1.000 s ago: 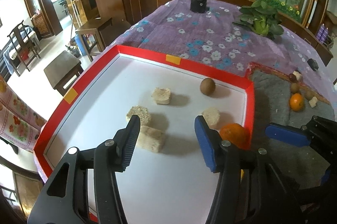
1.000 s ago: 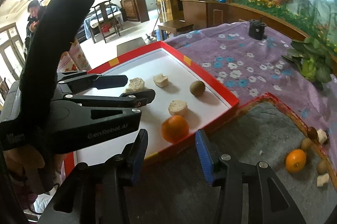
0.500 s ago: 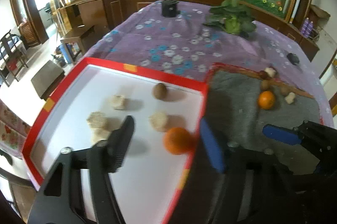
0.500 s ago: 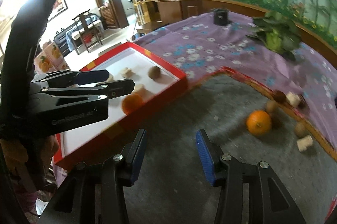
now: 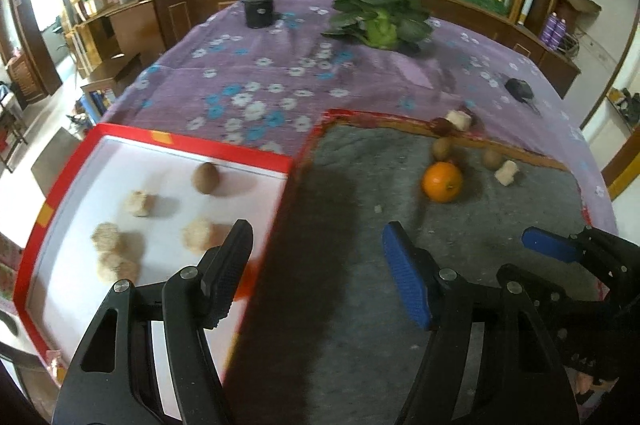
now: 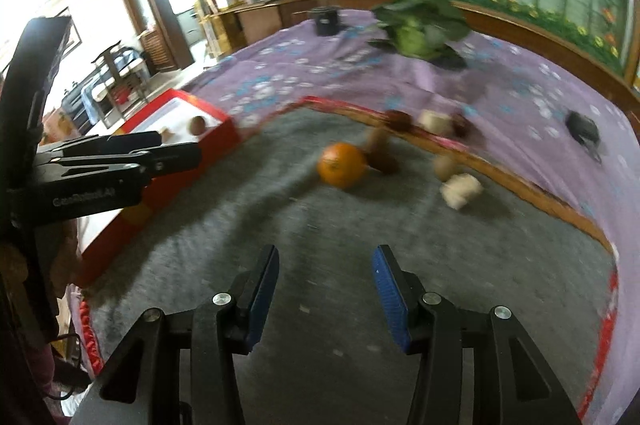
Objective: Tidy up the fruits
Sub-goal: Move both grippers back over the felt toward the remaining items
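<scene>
My left gripper (image 5: 320,267) hangs open and empty over the seam between the red-rimmed white tray (image 5: 192,142) and the grey mat (image 5: 360,193). The tray holds a kiwi (image 5: 206,178), several beige chunks and an orange (image 5: 245,285) half hidden behind my left finger. On the mat's far side lie another orange (image 5: 442,182), two kiwis, beige chunks and a dark red fruit (image 5: 440,126). My right gripper (image 6: 326,285) is open with nothing between its blue pads, low over the mat, short of that orange (image 6: 342,165). The left gripper (image 6: 160,155) shows at this view's left edge.
A purple flowered cloth (image 5: 260,81) covers the table. A leafy green plant (image 5: 380,21), a black pot (image 5: 259,10) and a small black object (image 5: 518,88) sit at the back. Chairs and wooden cabinets stand beyond the table's left edge.
Both grippers have swung right, from over the tray to over the grey mat. The left jaws stand wider than before. The tray's orange stayed by the right rim.
</scene>
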